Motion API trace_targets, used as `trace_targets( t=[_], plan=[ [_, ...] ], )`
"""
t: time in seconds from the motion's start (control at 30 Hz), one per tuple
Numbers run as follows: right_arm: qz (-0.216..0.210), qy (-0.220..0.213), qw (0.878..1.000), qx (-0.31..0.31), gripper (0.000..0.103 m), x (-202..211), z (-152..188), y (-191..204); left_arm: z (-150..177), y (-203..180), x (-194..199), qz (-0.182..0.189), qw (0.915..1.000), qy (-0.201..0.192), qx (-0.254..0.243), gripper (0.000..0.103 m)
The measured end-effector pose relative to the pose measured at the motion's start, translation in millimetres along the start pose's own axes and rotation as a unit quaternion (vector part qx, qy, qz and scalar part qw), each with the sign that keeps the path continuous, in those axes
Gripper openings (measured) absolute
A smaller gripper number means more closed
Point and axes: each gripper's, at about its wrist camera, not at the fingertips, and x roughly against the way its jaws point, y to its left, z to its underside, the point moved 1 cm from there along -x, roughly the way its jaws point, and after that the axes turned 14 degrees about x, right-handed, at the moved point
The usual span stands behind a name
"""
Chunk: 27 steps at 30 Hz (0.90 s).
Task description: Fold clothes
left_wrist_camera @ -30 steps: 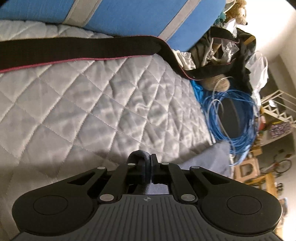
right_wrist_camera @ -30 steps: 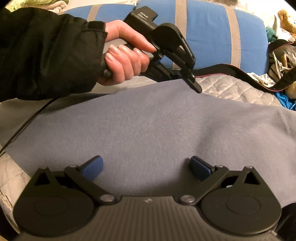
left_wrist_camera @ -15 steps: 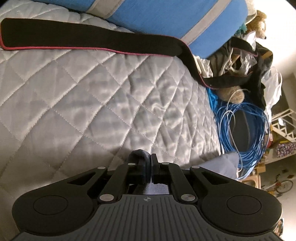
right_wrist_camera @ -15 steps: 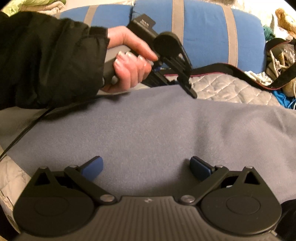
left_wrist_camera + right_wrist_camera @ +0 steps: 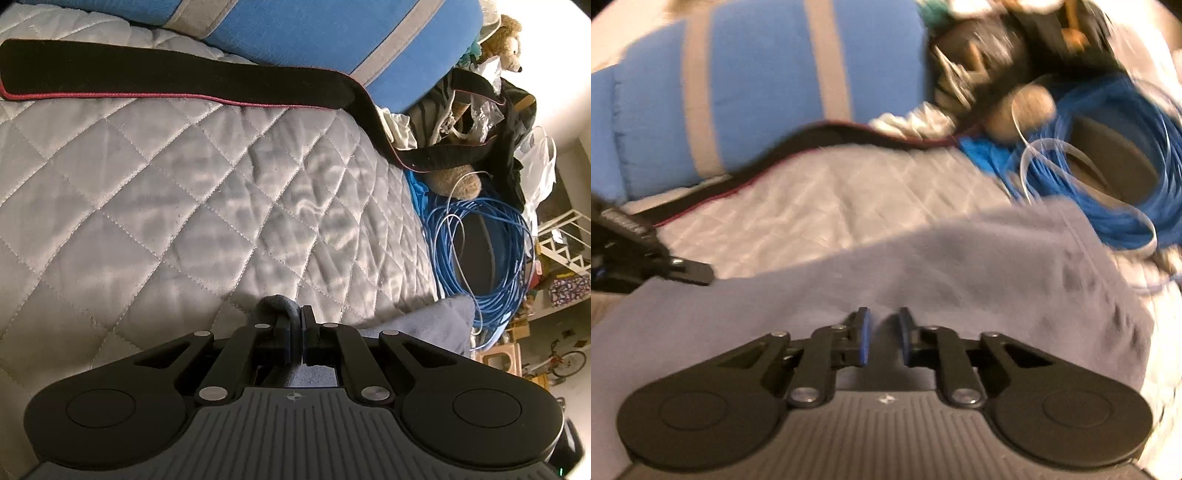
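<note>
Grey fleece cloth (image 5: 923,280) lies spread over the near part of the bed, on a pale quilted cover (image 5: 184,206), and in our right wrist view it fills the lower half of the picture, its far edge running close to the coil of blue cable (image 5: 1126,192) at the bed's side. Our left claw (image 5: 293,332) is closed tight on a bunched fold of this cloth, which bulges up between and over the tips; a further corner of the same cloth (image 5: 436,325) shows just to the right of that claw. Our right claw (image 5: 882,338) hovers over the middle of the cloth with its jaws closing, the blue pads (image 5: 863,339) narrow but apart; a gap shows between them and we cannot tell whether they touch the fabric below. That view is blurred. At its left edge the tip of our left claw (image 5: 690,273) meets the cloth's far edge. Beyond the cloth a long black strap with a red edge (image 5: 177,83) lies across the quilt, touching a blue cushion with grey stripes (image 5: 332,33) at the head of the bed. To the right of the cushion sits a heap of bags and clothing with a brown teddy bear (image 5: 508,37) on top.
</note>
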Motion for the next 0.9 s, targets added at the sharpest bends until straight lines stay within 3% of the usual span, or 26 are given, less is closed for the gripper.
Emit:
trace_targets(
  t=[0.23,0.43,0.53,0.6,0.7,0.87,0.9],
  plan=[
    [0.028,0.06,0.997,-0.041,0.027,8,14,-20,-1,-2,2,-0.002,1.0,-0.003,-0.003,0.005],
    [0.018,0.092,0.995,-0.043,0.027,23,31,-31,-2,-4,3,-0.003,1.0,-0.004,-0.005,0.005],
    [0.034,0.077,0.996,-0.033,0.036,37,31,-27,-3,-5,5,-0.001,1.0,-0.002,-0.005,0.005],
    [0.006,0.037,0.999,-0.013,0.057,50,31,-14,-4,-6,6,0.002,1.0,0.0,-0.005,0.005],
    [-0.032,-0.022,0.998,0.047,0.064,66,32,19,-4,-9,8,0.003,1.0,0.001,-0.007,0.005],
    [-0.066,-0.058,0.992,0.095,0.063,58,35,54,-1,-16,15,0.003,0.9998,-0.004,-0.017,0.005],
    [-0.073,-0.042,0.992,0.096,0.061,51,36,57,-1,-17,16,0.002,0.9998,-0.005,-0.02,0.005]
  ],
)
